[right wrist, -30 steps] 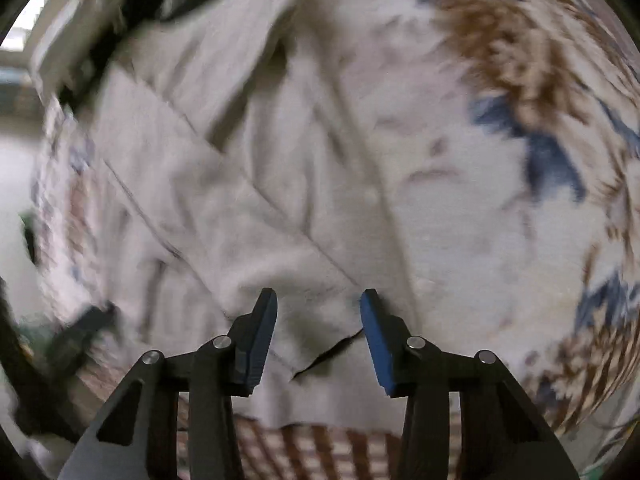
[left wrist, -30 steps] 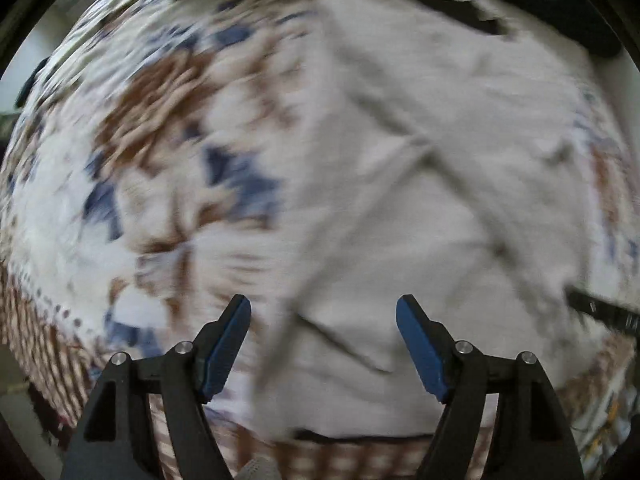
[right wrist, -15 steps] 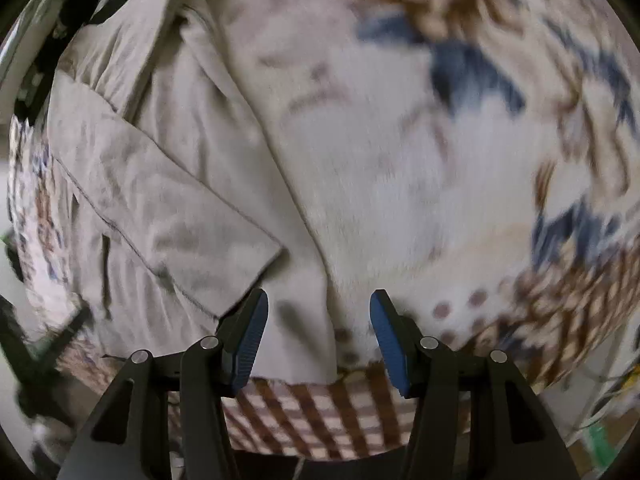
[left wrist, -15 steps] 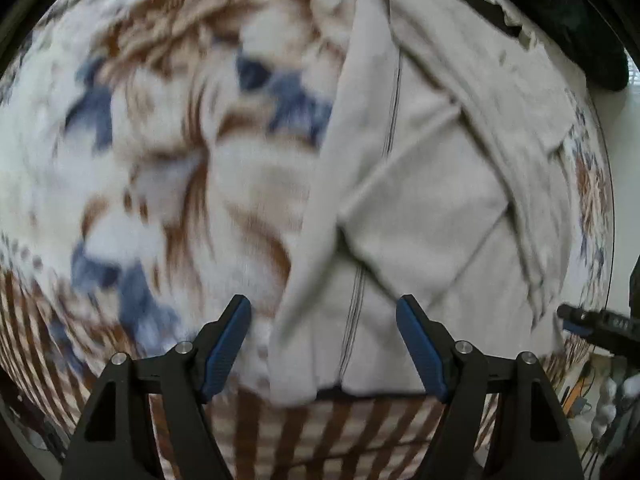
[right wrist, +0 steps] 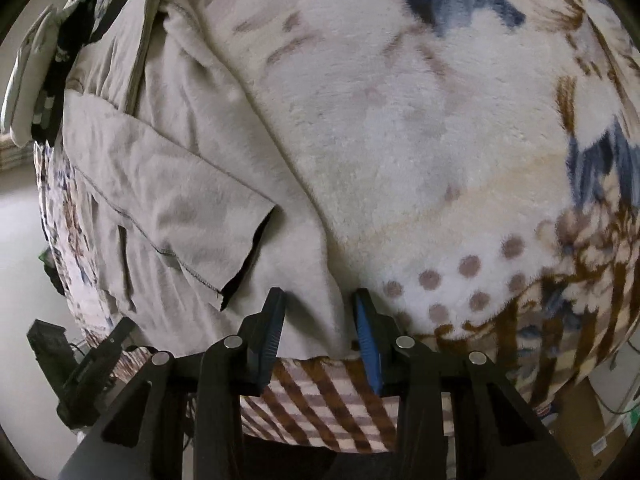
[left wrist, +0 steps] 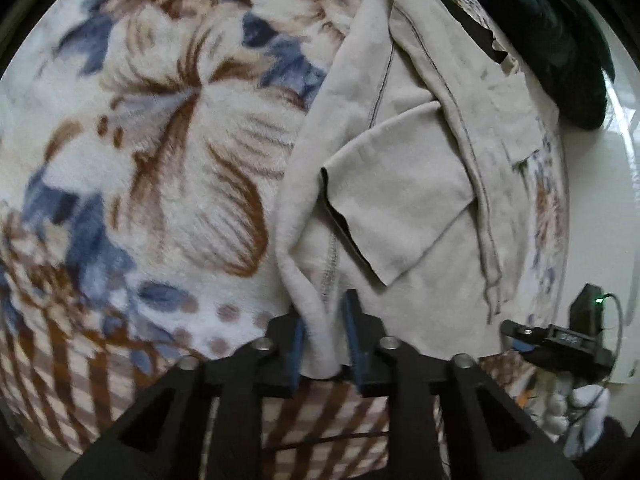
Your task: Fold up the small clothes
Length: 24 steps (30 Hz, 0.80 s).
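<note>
Blanket: the fleece blanket (left wrist: 168, 168), cream with brown and blue flowers and a checked border, covers the whole work surface; what lies under it I can't tell.
Garment: there it is, the beige garment (left wrist: 404, 184) spread flat on that blanket, its hem along the checked border, one flap turned back over its middle.
Dark clothes: a dark pile (left wrist: 560, 40) sits beyond the garment's far end, probably waiting its turn.
Left gripper: the left gripper (left wrist: 322, 334) has its jaws clamped on a bunched hem corner of the garment, cloth pinched up between the blue pads.
Right gripper: the right gripper (right wrist: 320, 320) is at the hem's other corner (right wrist: 316, 312), jaws apart and straddling the cloth, not yet biting.
Why: two hem corners taken together, I'd say, so the hem can be carried over in one even fold.
Room: pale floor beside the blanket, a small black device (left wrist: 588, 312) with a green light near the garment's edge.
</note>
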Each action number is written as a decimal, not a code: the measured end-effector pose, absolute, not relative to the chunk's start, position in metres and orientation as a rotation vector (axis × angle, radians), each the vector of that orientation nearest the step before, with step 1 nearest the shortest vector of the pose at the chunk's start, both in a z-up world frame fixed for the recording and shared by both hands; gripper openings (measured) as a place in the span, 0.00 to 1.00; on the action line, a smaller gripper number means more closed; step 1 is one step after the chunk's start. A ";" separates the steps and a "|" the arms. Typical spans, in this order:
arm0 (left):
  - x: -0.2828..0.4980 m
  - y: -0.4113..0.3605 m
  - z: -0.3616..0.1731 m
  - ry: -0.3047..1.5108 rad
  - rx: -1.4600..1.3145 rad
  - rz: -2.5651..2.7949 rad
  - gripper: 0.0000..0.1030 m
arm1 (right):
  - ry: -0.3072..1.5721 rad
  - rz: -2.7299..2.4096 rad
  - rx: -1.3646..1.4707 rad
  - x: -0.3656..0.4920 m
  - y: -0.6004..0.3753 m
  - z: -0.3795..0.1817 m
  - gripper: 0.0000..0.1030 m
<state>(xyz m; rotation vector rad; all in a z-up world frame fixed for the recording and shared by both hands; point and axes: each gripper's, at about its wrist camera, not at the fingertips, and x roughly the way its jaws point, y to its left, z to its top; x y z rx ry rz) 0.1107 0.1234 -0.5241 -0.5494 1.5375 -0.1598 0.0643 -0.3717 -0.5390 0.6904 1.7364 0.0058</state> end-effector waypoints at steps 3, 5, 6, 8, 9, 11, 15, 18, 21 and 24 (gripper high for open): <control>0.102 0.134 -0.524 1.525 -0.634 -0.153 0.23 | 1.756 0.002 0.729 0.070 -0.367 -0.555 0.37; 0.103 0.141 -0.520 1.513 -0.710 -0.149 0.23 | 1.757 0.008 0.748 0.067 -0.374 -0.558 0.37; 0.102 0.147 -0.516 1.499 -0.733 -0.134 0.24 | 1.758 0.013 0.751 0.063 -0.380 -0.555 0.37; 0.095 0.159 -0.509 1.462 -0.794 -0.108 0.46 | 1.757 0.017 0.754 0.066 -0.381 -0.560 0.37; 0.097 0.159 -0.510 1.455 -0.815 -0.099 0.51 | 1.759 0.017 0.760 0.071 -0.380 -0.567 0.37; 0.099 0.164 -0.515 1.461 -0.823 -0.082 0.53 | 1.759 0.012 0.768 0.074 -0.383 -0.576 0.37; 0.112 0.148 -0.525 1.496 -0.694 -0.061 0.26 | 1.751 -0.001 0.778 0.072 -0.382 -0.578 0.37; 0.112 0.138 -0.521 1.500 -0.610 -0.062 0.04 | 1.728 -0.018 0.755 0.074 -0.370 -0.577 0.13; 0.110 0.134 -0.509 1.483 -0.597 -0.075 0.04 | 1.702 -0.019 0.745 0.077 -0.354 -0.569 0.05; 0.113 0.146 -0.494 1.452 -0.679 -0.055 0.03 | 1.668 0.005 0.745 0.080 -0.359 -0.553 0.03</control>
